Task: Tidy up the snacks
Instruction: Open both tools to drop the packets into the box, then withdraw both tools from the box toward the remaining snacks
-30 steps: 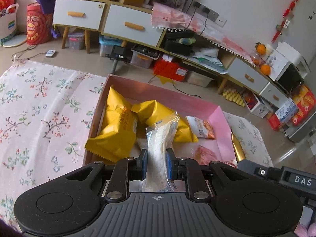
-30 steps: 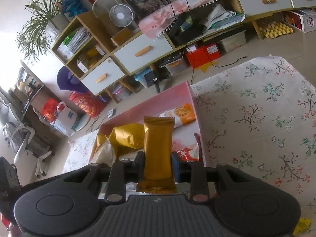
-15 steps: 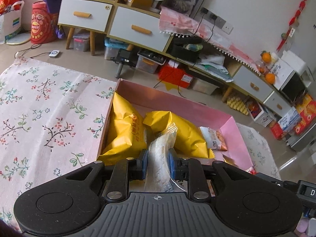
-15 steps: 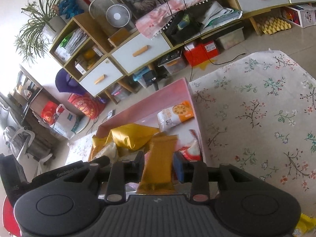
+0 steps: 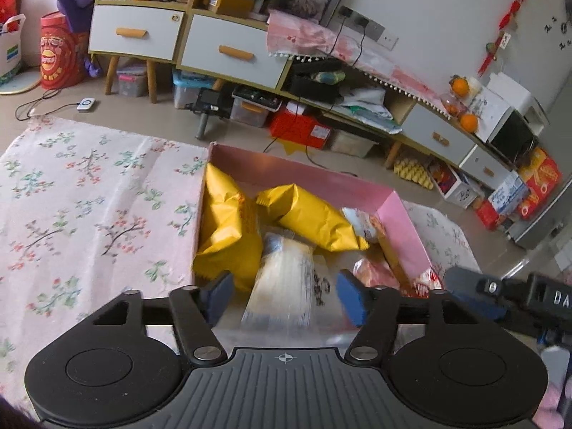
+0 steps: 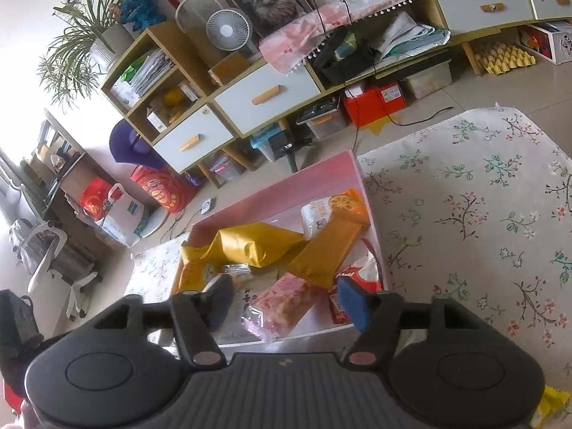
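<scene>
A pink box (image 5: 300, 169) (image 6: 271, 196) on the floral cloth holds several snack packs. My left gripper (image 5: 284, 295) hovers over its near end, jaws opening; the clear bag of wafers (image 5: 282, 286) is blurred and free of both pads, dropping among two yellow bags (image 5: 228, 236). My right gripper (image 6: 282, 298) is over the box's near right part, jaws opening too. The orange-brown bar (image 6: 329, 245) lies loose across the other packs, beyond the pads. A pink pack (image 6: 286, 302) lies below the right jaws, untouched.
The floral cloth (image 5: 89, 207) (image 6: 482, 214) spreads on both sides of the box. Low cabinets with drawers (image 5: 232, 53), storage bins and cables stand on the floor behind. The right gripper's body (image 5: 500, 293) shows at the left view's right edge. A yellow wrapper (image 6: 550, 407) lies near the bottom right.
Both grippers went from shut to open. The clear wafer bag left the left pads and drops into the box. The orange-brown bar left the right pads and now lies in the box.
</scene>
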The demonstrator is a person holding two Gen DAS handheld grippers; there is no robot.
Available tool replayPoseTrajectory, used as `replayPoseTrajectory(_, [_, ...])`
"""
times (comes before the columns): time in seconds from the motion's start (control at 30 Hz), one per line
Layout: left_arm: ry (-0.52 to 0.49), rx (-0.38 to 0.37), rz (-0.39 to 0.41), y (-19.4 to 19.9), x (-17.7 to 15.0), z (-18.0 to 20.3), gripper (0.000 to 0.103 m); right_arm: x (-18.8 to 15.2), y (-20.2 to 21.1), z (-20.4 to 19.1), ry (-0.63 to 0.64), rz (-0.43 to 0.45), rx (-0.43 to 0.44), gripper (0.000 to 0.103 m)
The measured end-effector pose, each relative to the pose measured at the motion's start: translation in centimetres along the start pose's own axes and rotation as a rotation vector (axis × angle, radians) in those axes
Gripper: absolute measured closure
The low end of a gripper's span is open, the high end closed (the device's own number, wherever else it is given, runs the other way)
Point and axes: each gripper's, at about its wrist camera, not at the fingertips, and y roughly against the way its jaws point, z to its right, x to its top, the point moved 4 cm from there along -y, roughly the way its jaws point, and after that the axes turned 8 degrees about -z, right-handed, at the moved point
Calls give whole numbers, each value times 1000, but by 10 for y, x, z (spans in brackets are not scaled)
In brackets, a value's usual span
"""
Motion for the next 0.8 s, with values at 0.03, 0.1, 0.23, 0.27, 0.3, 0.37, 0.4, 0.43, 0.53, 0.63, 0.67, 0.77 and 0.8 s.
replayPoseTrajectory(0.03, [3, 3, -3, 5, -3, -1, 33, 0, 2, -1, 2, 1, 2, 44])
replayPoseTrajectory(0.1, [7, 7, -16, 14, -9, -3, 27, -3, 6, -5, 9, 2, 7, 39])
replayPoseTrajectory(0.23, [10, 34, -41, 30, -23, -7, 16, -11, 17, -13, 42, -2, -3, 31])
replayPoseTrajectory(0.27, [9, 39, -43, 33, -26, -8, 14, -13, 20, -15, 52, -3, -7, 29])
replayPoseTrajectory(0.3, [4, 42, -45, 36, -30, -10, 13, -15, 23, -18, 67, -3, -14, 28])
replayPoseTrajectory(0.37, [-7, 49, -51, 39, -38, -13, 11, -19, 27, -24, 109, 4, -31, 26])
replayPoseTrajectory(0.4, [-9, 55, -57, 39, -43, -15, 11, -22, 29, -27, 129, 9, -42, 26])
replayPoseTrajectory(0.43, [-10, 60, -63, 39, -46, -17, 11, -25, 32, -29, 148, 13, -52, 25])
replayPoseTrajectory(0.53, [-29, 64, -71, 40, -59, -20, 11, -35, 34, -33, 184, 17, -74, 19])
replayPoseTrajectory(0.63, [-63, 75, -77, 41, -69, -21, 10, -44, 36, -36, 217, 24, -104, 18])
replayPoseTrajectory(0.67, [-73, 76, -76, 42, -72, -21, 10, -47, 36, -36, 229, 28, -114, 16])
replayPoseTrajectory(0.77, [-101, 75, -77, 43, -80, -22, 10, -57, 36, -36, 268, 37, -143, 16])
replayPoseTrajectory(0.8, [-108, 74, -73, 43, -82, -23, 10, -60, 36, -36, 279, 37, -151, 16])
